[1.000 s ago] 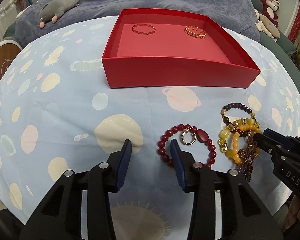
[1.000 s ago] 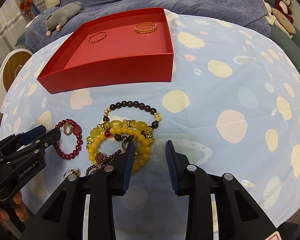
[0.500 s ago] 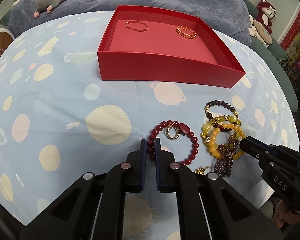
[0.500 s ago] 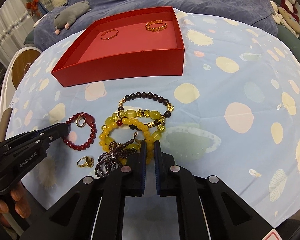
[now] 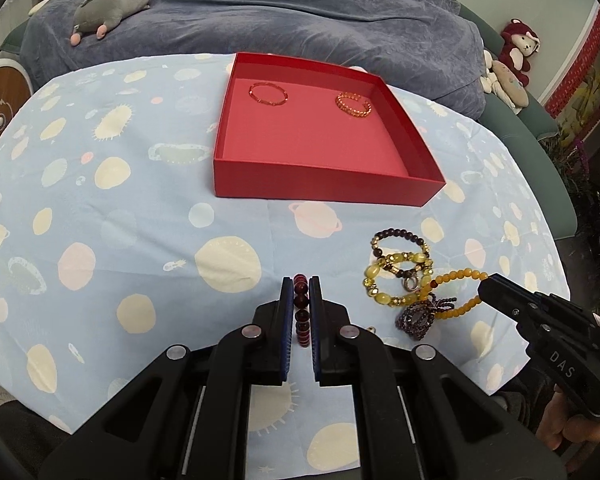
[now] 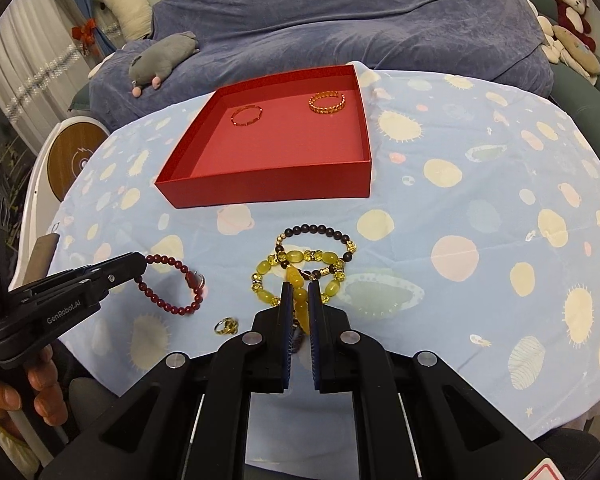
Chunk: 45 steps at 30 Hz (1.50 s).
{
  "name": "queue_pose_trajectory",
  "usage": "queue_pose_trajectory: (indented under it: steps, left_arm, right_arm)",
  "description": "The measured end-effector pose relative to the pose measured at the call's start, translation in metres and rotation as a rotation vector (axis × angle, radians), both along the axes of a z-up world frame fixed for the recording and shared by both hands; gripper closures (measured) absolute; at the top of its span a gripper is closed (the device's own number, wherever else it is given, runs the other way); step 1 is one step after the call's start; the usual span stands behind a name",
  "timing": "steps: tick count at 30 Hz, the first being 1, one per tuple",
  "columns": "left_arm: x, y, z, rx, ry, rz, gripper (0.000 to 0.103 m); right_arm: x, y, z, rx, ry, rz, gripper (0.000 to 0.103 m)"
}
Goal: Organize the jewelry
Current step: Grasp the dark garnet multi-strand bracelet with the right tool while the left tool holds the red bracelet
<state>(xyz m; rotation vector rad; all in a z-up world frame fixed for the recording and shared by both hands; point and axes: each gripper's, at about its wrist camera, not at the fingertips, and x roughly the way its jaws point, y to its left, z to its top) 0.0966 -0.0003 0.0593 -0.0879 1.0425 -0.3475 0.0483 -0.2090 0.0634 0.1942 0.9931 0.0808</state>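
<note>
My left gripper (image 5: 300, 282) is shut on a dark red bead bracelet (image 5: 300, 303), which hangs from its tip above the cloth (image 6: 172, 290). My right gripper (image 6: 300, 286) is shut on an amber yellow bead bracelet (image 6: 302, 314), lifted from the pile (image 5: 458, 276). On the cloth lie a dark bead bracelet (image 6: 320, 230), a yellow-green one (image 6: 296, 258), a purple bead cluster (image 5: 420, 316) and a gold ring (image 6: 226, 326). The red tray (image 5: 328, 192) beyond holds a thin red bangle (image 5: 268, 94) and a gold bracelet (image 5: 354, 104).
The table wears a light blue cloth with planets (image 5: 140, 220). Behind it stands a sofa under a blue-grey cover (image 5: 300, 12) with a grey plush toy (image 5: 108, 8). More plush toys (image 5: 512, 60) sit at the far right. A hand (image 6: 24, 388) holds the left gripper.
Both grippers went from open to shut, the left on the red bracelet and the right on the amber one. Both have since risen, lifting their bracelets off the cloth.
</note>
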Motion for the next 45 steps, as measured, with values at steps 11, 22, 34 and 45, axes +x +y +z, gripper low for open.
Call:
queue_pose_trajectory:
  steps: [11, 22, 34, 45]
  left_arm:
    - [0.004, -0.008, 0.049, -0.051, -0.051, -0.055, 0.095]
    - [0.001, -0.017, 0.032, -0.046, -0.004, -0.066, 0.095]
    - [-0.009, -0.019, 0.009, -0.036, 0.048, -0.069, 0.095]
    - [-0.011, -0.019, 0.01, -0.035, 0.052, -0.064, 0.095]
  right_arm:
    - [0.005, -0.014, 0.036, 0.034, -0.063, -0.012, 0.096]
    - [0.004, -0.023, -0.025, -0.124, 0.068, -0.03, 0.096]
    - [-0.013, -0.059, -0.021, -0.1, 0.061, -0.126, 0.096]
    - [-0.01, -0.058, -0.011, -0.084, 0.045, -0.141, 0.096]
